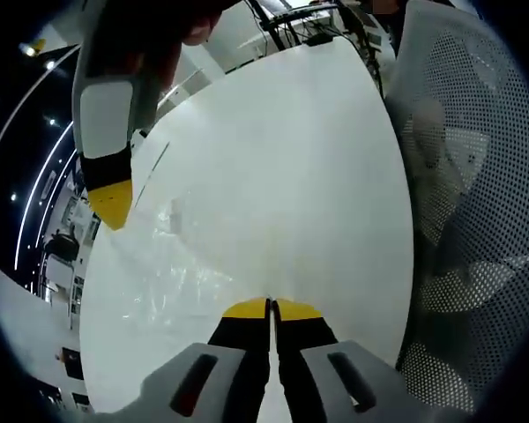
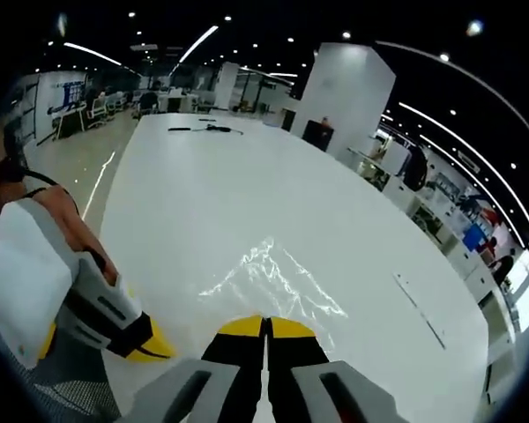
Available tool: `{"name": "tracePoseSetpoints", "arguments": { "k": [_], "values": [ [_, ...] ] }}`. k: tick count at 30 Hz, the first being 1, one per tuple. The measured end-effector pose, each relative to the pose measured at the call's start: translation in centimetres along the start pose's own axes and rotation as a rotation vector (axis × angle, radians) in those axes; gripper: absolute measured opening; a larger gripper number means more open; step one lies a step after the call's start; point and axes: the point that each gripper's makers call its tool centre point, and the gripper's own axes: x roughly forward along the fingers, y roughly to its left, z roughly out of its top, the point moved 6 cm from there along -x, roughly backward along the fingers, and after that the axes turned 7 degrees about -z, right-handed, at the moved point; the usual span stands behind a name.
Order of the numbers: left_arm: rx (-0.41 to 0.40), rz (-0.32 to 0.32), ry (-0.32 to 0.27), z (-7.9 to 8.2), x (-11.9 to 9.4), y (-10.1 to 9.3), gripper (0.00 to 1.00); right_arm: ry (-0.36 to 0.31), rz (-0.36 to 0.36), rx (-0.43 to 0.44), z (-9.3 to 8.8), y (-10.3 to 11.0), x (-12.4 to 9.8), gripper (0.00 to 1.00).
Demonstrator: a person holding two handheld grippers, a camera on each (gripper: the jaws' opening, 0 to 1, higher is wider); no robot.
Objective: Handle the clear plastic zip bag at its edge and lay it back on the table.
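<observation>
The clear zip bag lies crinkled on the white table, showing mostly as glints. Its near edge runs down to my right gripper, whose yellow-tipped jaws are pressed together on that edge. In the left gripper view the same bag spreads between the right gripper at upper left and my left gripper. The left jaws are shut. The film reaches close to their tips, but I cannot tell whether any is pinched. The left gripper also appears at lower left of the right gripper view, held by a hand.
A thin dark strip lies on the table beyond the bag. A grey mesh chair back stands close beside the table edge. Cables lie at the table's far end. Desks and a white pillar stand behind.
</observation>
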Motion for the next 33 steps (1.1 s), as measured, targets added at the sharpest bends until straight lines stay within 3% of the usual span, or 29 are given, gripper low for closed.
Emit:
{"name": "tracePoseSetpoints", "arguments": {
  "k": [13, 33],
  "values": [
    [0.0, -0.003, 0.011, -0.2, -0.3, -0.2, 0.0, 0.003, 0.012, 0.014, -0.1, 0.3, 0.0, 0.0],
    [-0.044, 0.042, 0.01, -0.7, -1.3, 1.7, 0.0, 0.02, 0.077, -0.042, -0.4, 1.8, 0.3, 0.0]
  ]
}}
